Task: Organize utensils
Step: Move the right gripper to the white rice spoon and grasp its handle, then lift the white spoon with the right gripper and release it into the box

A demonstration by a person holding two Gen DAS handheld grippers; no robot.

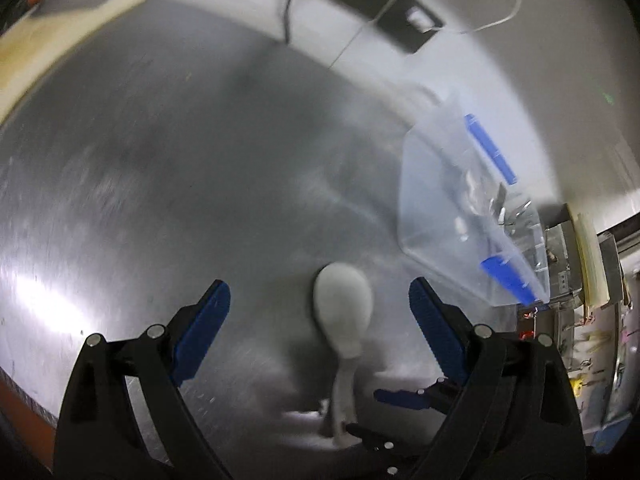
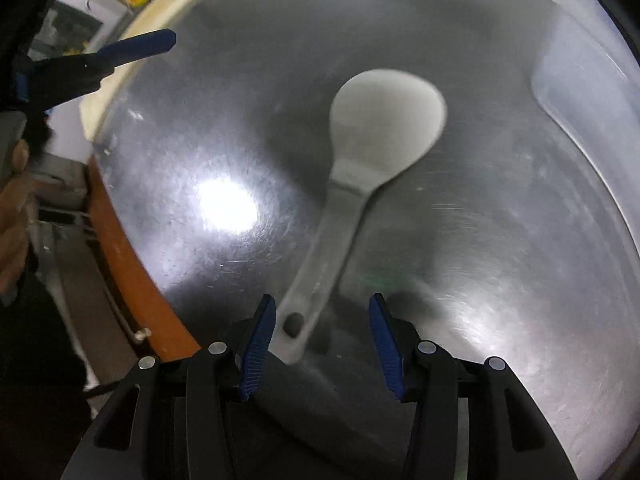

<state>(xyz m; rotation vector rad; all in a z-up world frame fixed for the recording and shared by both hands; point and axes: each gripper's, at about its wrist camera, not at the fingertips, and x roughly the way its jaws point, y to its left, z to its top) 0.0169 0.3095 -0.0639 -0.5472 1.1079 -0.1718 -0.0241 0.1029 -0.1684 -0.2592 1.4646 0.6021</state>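
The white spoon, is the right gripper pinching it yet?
Apart. The right wrist view shows the white spoon on the steel table, bare metal separating its handle from both fingers of the right gripper.

White rice paddle (image 2: 356,184) flat on steel table (image 2: 500,260), handle between parted right claw (image 2: 322,340)

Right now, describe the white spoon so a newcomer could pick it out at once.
Start at the steel tabletop and find the clear plastic bin with blue latches. Beside it, lying flat on bare metal, is the white spoon. It is the only loose utensil there: matte white, round bowl, a hole in its handle end.
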